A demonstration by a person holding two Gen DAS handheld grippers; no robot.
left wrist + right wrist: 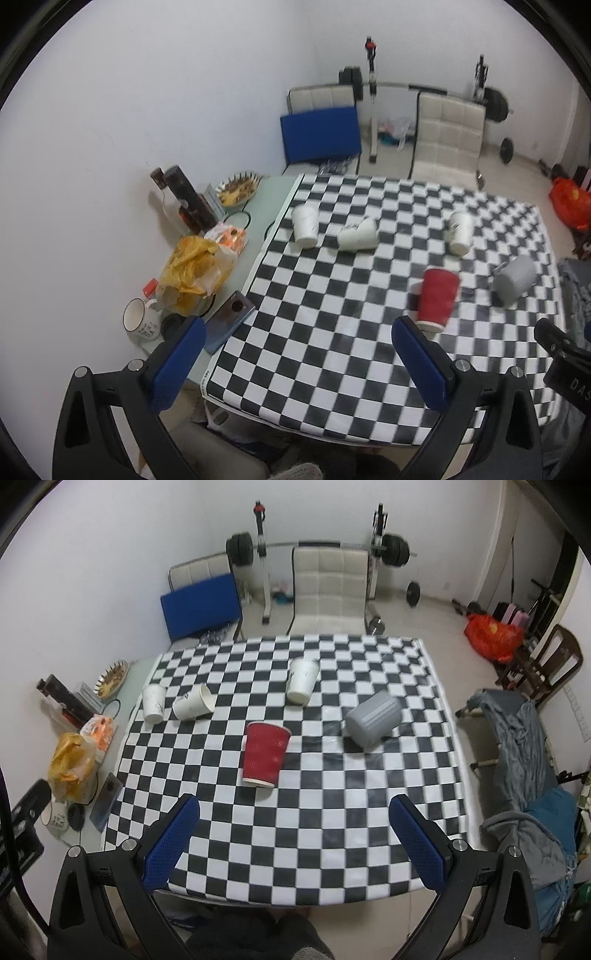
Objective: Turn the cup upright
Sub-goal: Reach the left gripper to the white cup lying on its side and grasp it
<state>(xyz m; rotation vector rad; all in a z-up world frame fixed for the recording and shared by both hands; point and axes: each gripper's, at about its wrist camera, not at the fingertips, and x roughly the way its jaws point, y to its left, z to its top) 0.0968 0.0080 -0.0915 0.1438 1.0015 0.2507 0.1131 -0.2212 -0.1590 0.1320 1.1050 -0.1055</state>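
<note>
Several cups stand or lie on the checkered cloth. A red ribbed paper cup stands upside down near the middle. A grey ribbed cup lies tipped to its right. A white paper cup stands upside down behind. Another white cup stands upside down at the far left, and a third white cup lies on its side beside it. My left gripper and right gripper are both open and empty, above the table's near edge.
Left of the cloth are a phone, a white mug, a yellow bag, a snack plate and a dark bottle. Chairs and a barbell rack stand behind the table. A cot with grey cloth is at the right.
</note>
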